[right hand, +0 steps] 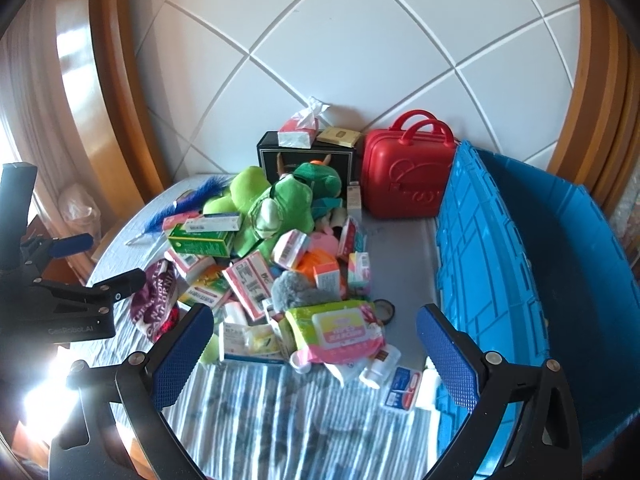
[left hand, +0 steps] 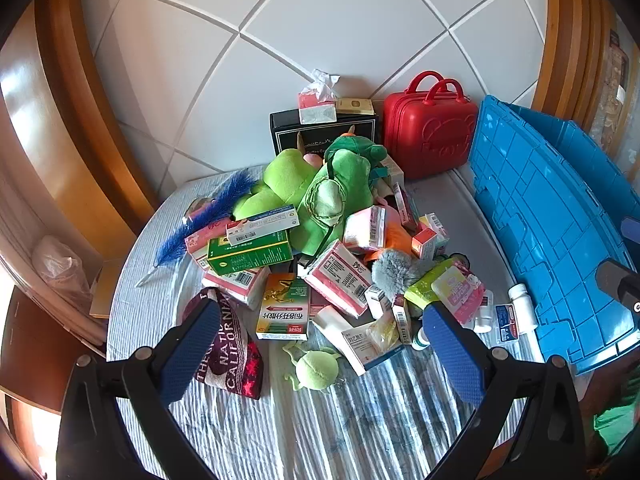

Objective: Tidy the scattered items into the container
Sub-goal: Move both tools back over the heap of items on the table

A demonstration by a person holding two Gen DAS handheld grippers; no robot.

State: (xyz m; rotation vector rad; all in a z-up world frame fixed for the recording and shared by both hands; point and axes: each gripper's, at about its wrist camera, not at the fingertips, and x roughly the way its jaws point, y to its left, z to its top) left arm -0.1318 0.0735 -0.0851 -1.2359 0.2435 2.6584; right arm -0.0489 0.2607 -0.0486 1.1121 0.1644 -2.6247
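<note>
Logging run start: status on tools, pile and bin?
Left tool open, empty. Right tool open, empty. Pile untouched on striped cloth; blue bin empty at right, its flap upright alongside.

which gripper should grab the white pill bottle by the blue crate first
Right gripper, probably: the white pill bottle lies just ahead between its open fingers, beside the blue crate. It lies off to the left gripper's side.

Mixed pile [left hand: 320, 248] of medicine boxes, green plush toys, wipes pack: heaped mid-table. Blue crate [right hand: 560, 280] alongside, lid flap upright, interior apparently empty.
</note>
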